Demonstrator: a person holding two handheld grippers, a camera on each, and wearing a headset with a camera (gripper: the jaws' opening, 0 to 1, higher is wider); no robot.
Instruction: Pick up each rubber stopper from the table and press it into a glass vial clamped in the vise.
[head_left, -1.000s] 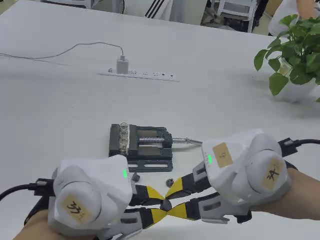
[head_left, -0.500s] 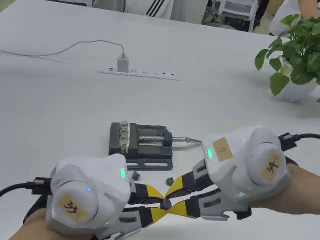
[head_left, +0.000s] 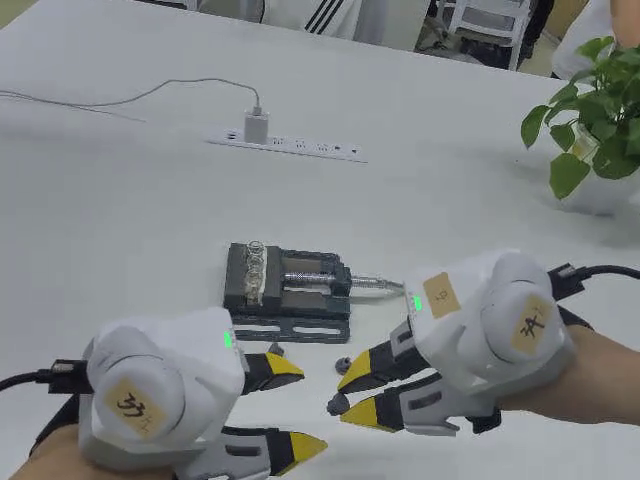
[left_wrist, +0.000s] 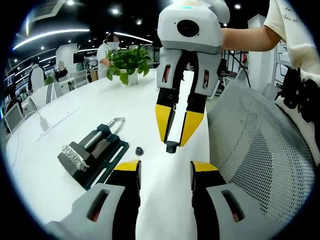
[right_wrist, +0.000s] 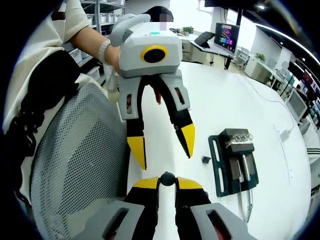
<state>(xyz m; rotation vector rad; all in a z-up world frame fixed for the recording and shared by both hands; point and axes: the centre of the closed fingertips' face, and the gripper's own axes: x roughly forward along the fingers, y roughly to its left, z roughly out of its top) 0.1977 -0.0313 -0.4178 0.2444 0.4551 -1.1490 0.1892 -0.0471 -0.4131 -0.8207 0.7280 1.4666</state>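
My right gripper (head_left: 346, 396) is shut on a dark rubber stopper (head_left: 337, 404), which also pokes out between its yellow tips (right_wrist: 167, 178). My left gripper (head_left: 298, 406) faces it with jaws wide open and nothing between them. In the left gripper view the right gripper (left_wrist: 173, 141) comes down from above with the stopper (left_wrist: 171, 147) at its tips. A black vise (head_left: 288, 296) sits just beyond both grippers, clamping a row of glass vials (head_left: 256, 268). Two loose stoppers (head_left: 274, 351) (head_left: 343, 362) lie on the table in front of the vise.
A white power strip (head_left: 290, 147) with a plugged charger (head_left: 257, 127) and cable lies farther back. A potted plant (head_left: 598, 110) stands at the far right. A grey mesh chair (left_wrist: 250, 150) is beside the near table edge. The vise screw handle (head_left: 378, 285) points right.
The two grippers met tip to tip at the stopper before. Now the left gripper has opened and drawn back, and the stopper stays in the right gripper.
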